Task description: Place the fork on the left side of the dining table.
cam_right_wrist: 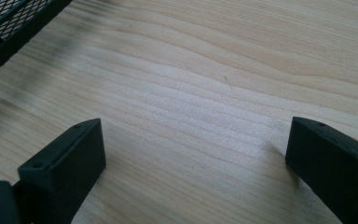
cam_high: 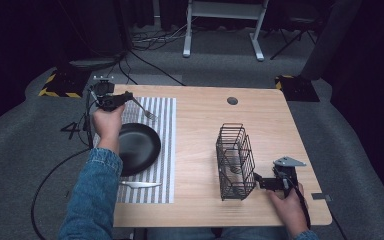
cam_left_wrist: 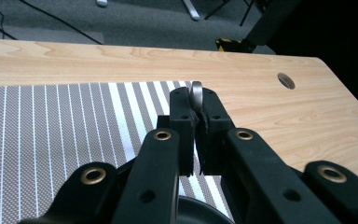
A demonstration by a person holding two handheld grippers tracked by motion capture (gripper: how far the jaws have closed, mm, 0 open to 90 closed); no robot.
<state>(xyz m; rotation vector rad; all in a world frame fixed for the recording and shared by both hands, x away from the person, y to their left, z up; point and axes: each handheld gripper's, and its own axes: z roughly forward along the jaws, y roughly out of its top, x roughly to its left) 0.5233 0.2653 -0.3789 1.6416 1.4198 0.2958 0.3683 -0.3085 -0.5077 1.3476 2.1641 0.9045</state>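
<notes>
My left gripper [cam_high: 128, 97] hovers over the far left corner of the table, above the striped placemat [cam_high: 166, 150]. It is shut on the handle of a silver fork [cam_high: 145, 111], whose tines point right and toward the near side. In the left gripper view the jaws [cam_left_wrist: 196, 106] pinch the fork's rounded handle end [cam_left_wrist: 196, 92]. A black plate [cam_high: 139, 148] lies on the mat below the hand, and a silver knife [cam_high: 140, 184] lies on the mat in front of the plate. My right gripper [cam_high: 256, 179] rests low by the black wire basket [cam_high: 235, 160], open, with bare wood between its fingers [cam_right_wrist: 196, 154].
The wire basket stands upright right of centre, its corner [cam_right_wrist: 9, 28] close to the right gripper. A round cable hole [cam_high: 232, 100] sits near the table's far edge. Bare wood [cam_high: 195, 130] lies between mat and basket. Cables trail over the floor at the left.
</notes>
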